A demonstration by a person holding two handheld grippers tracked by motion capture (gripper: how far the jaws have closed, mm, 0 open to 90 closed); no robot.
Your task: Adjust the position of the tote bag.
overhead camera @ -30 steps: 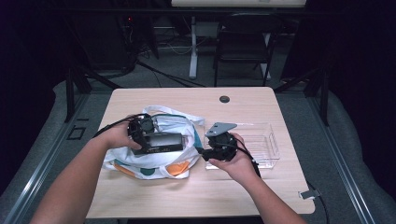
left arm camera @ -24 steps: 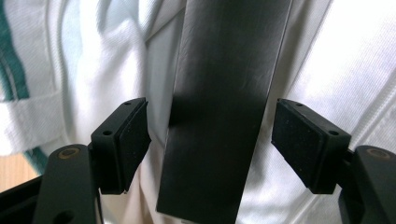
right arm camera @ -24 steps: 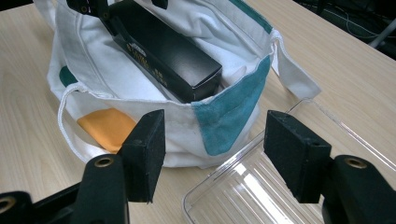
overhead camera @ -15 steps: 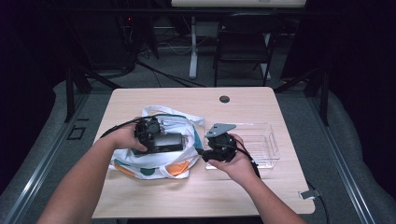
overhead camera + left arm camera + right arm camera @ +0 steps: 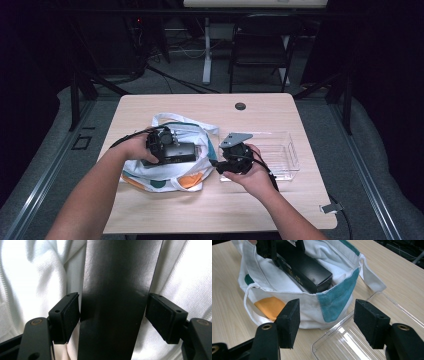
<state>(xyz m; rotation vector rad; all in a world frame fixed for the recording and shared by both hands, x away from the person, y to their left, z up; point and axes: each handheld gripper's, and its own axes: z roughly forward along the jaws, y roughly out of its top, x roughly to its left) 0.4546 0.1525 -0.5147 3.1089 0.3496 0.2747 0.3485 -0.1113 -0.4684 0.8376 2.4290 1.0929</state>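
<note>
My left hand-held gripper (image 5: 187, 151) is clamped on the long black rectangular box (image 5: 305, 267), half inside the white cloth tote bag (image 5: 312, 308). Right hand-held gripper (image 5: 325, 322) idles agape beside the bag's rim. Next: lift box clear, I reckon.

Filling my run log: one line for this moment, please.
left gripper: shut on black box | box partly in tote bag | right gripper: open, empty

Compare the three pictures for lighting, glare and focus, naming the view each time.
High view: the pale wooden table is lit, the room behind is nearly black. Left gripper view: the white cloth tote bag is overexposed and soft; the long black box fills the middle, close up. Right gripper view: evenly lit; the clear plastic tray shows bright reflections.
</note>
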